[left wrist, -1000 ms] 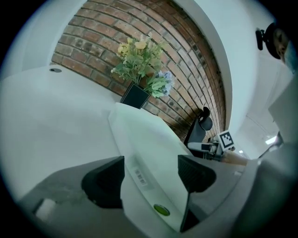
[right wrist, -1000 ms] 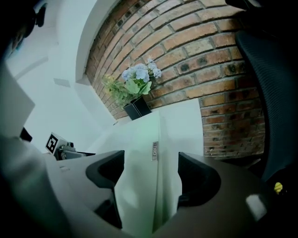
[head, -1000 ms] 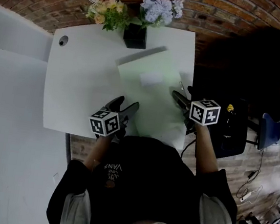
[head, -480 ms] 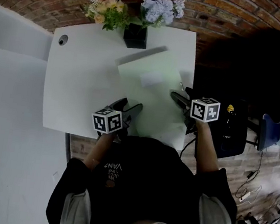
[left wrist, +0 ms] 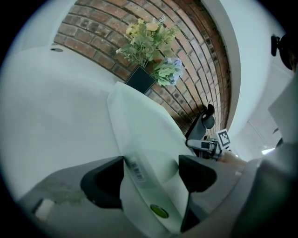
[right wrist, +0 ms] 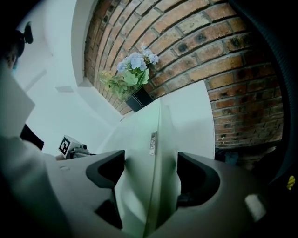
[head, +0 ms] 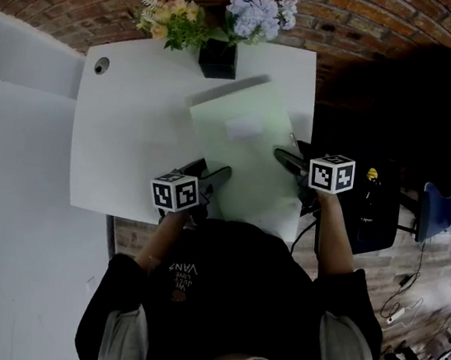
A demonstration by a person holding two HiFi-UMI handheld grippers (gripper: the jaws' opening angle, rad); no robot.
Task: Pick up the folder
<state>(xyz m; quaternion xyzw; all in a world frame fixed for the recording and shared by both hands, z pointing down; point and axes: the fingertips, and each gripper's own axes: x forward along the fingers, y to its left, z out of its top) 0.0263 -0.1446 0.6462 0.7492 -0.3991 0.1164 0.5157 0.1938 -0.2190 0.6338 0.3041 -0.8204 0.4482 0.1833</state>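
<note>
The left gripper (head: pixel 207 171) (left wrist: pixel 151 174) has its jaws spread, and the near-left edge of the pale green folder (head: pixel 242 148) (left wrist: pixel 139 125) runs between them. A barcode sticker (left wrist: pixel 136 170) and a small round green sticker (left wrist: pixel 159 211) sit on that part of the folder. The right gripper (head: pixel 292 153) (right wrist: pixel 151 172) is also spread. The folder's right edge (right wrist: pixel 139 135) stands between its jaws, with a second barcode sticker (right wrist: pixel 152 143) just beyond them. Neither pair of jaws is pressed onto the folder.

The folder lies slantwise on the right half of the white table (head: pixel 132 137), one corner pointing to the far right. A white label (head: pixel 244 128) sits on its far half. Its near corner reaches the table's near edge.

At the far edge of the table stands a black vase (head: pixel 218 57). It holds yellow flowers (head: pixel 173 18) on the left and blue flowers (head: pixel 261 14) on the right. A brick wall (head: pixel 357 11) rises behind it. A round cable hole (head: pixel 101 66) is in the table's far-left corner.

The person's left forearm is drawn in close to the body, with its marker cube (head: pixel 175 192) at the near edge of the table. The right forearm reaches farther forward along the table's right side, with its marker cube (head: pixel 331 173) just off that edge.
</note>
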